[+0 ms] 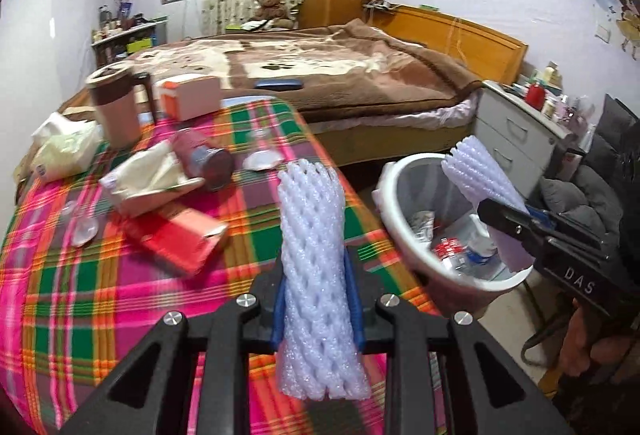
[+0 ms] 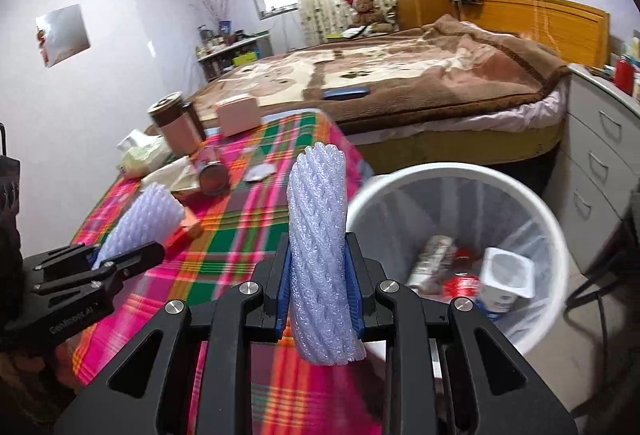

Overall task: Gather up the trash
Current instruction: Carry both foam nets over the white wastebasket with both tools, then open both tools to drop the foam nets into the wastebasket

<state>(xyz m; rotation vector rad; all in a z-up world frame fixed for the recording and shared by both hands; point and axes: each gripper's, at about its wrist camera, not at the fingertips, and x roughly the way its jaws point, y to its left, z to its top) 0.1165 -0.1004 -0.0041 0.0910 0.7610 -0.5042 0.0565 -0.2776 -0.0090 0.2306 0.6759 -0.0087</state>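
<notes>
- Left wrist view: the left gripper [image 1: 316,299] is clamping a white foam net sleeve [image 1: 312,267] between its blue pads [image 1: 354,299]; the sleeve is standing upright in the jaws, sticking out past the fingertips and also back toward the camera.
- The sleeve is hanging over the plaid tablecloth [image 1: 80,307], to the left of the white trash bin [image 1: 404,235] and apart from its rim.
- The right gripper [image 1: 504,215] is showing at the right, pinching a second foam sleeve [image 1: 480,171] that is leaning over the bin's far rim.
- On the cloth, further left of the bin, a red carton [image 1: 176,235], a crumpled wrapper [image 1: 148,175], a tipped can [image 1: 208,159] and a brown mug [image 1: 116,107] are lying blurred.
- Right wrist view: the right gripper [image 2: 318,283] is squeezing its second foam sleeve [image 2: 320,255] upright between the pads, just left of the bin [image 2: 400,179], over the table edge.
- Inside the bin a yogurt cup [image 2: 506,281] and other blurred litter are lying.
- The left gripper [image 2: 132,259] is appearing well left of the bin, closed on its foam net sleeve [image 2: 140,219] above the cloth [image 2: 224,255].
</notes>
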